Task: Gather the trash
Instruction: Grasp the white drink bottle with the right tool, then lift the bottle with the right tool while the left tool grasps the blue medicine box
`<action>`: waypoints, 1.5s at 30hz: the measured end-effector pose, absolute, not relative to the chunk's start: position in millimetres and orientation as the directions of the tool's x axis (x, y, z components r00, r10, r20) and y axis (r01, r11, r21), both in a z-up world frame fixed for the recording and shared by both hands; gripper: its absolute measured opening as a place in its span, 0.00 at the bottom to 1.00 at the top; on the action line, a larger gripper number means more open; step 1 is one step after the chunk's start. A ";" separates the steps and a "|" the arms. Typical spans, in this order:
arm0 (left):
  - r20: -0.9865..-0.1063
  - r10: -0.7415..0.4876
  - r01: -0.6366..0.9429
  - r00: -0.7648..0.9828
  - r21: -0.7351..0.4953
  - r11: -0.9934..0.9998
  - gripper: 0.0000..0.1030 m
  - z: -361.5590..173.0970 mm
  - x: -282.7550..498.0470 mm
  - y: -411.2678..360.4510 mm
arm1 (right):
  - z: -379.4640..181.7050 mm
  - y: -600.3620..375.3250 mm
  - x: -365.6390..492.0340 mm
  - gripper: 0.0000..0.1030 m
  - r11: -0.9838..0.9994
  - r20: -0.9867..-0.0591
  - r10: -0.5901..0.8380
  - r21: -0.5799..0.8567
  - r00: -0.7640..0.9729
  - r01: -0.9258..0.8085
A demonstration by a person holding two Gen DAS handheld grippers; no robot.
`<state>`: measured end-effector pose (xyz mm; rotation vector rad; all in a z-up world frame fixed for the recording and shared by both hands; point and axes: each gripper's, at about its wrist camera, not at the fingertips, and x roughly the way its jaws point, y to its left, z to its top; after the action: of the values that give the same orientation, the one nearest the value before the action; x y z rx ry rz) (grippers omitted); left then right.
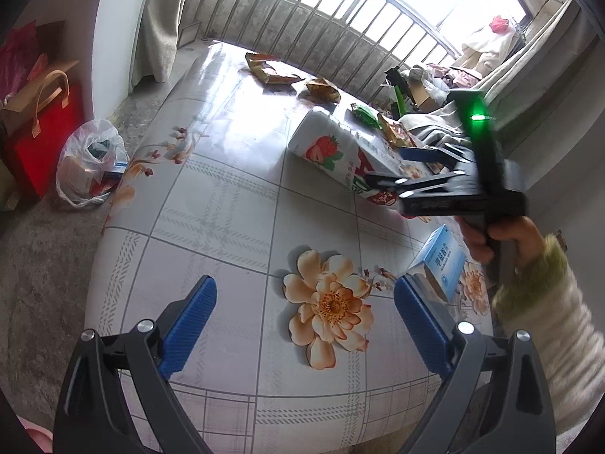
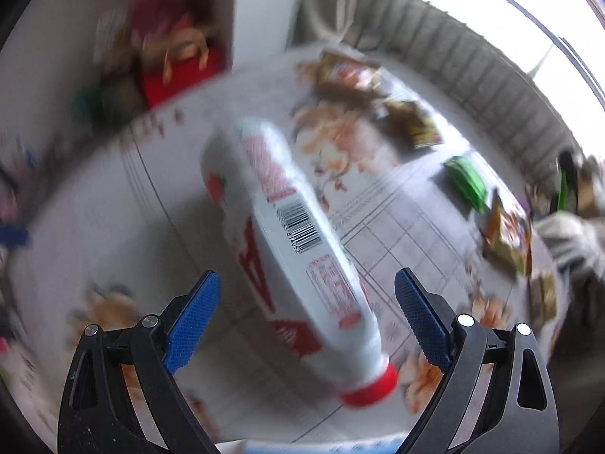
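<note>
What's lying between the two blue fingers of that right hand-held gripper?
The strawberry bottle lies on the table between the open right hand-held gripper's fingers, untouched, as the right wrist view shows.

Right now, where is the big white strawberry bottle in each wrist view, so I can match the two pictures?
Left wrist view: the strawberry bottle lies on the table right of centre, partly behind the open right gripper.
Right wrist view: it fills the centre, lying diagonally, red cap at lower right between the open fingers, untouched.
Shared landmark: the green wrapper, just beyond the bottle in both.
</note>
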<state>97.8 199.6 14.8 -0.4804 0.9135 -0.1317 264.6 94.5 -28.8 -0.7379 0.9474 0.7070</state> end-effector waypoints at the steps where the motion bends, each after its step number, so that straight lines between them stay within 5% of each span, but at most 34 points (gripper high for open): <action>1: -0.734 -0.305 -0.095 0.607 -0.448 0.889 0.90 14.4 98.8 199.7 | -39.4 98.3 269.0 0.87 0.535 -0.902 0.175 -0.249 0.394 -0.807; 4: -0.738 -0.297 -0.100 0.606 -0.441 0.892 0.90 15.5 100.7 200.1 | -60.0 96.9 280.8 0.81 0.544 -0.925 0.136 -0.229 0.354 -0.807; 6: -0.736 -0.293 -0.100 0.611 -0.439 0.893 0.90 17.9 102.0 199.6 | -57.6 89.0 290.7 0.71 0.600 -0.933 0.199 -0.126 0.300 -0.790; 12: -0.746 -0.295 -0.100 0.597 -0.433 0.896 0.90 17.9 107.8 193.8 | -44.1 42.7 320.7 0.65 0.788 -0.906 0.360 0.168 0.223 -0.592; 17: -0.742 -0.310 -0.083 0.595 -0.440 0.894 0.90 20.2 111.8 185.2 | -5.0 -27.9 316.3 0.63 0.769 -0.775 0.600 0.487 0.202 -0.415; 25: -0.713 -0.380 -0.003 0.590 -0.472 0.881 0.90 26.7 134.8 150.6 | 40.6 -160.1 247.4 0.62 0.618 -0.552 0.783 0.742 0.287 -0.258; 30: -0.696 -0.444 0.048 0.564 -0.509 0.859 0.90 24.6 163.3 122.0 | 26.7 -228.6 197.3 0.61 0.575 -0.505 0.785 0.809 0.360 -0.118; 37: -0.692 -0.491 0.162 0.529 -0.486 0.859 0.90 22.0 207.8 70.2 | -26.7 -266.0 159.4 0.60 0.578 -0.567 0.712 0.808 0.414 0.112; 45: -0.785 -0.497 0.196 0.370 -0.457 0.868 0.90 -20.4 227.3 22.7 | -34.4 -268.1 149.6 0.60 0.674 -0.680 0.603 0.714 0.417 0.188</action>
<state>227.3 22.7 -20.4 -0.3092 1.1084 -0.4537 149.6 -268.1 -34.4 0.8277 1.1396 0.3021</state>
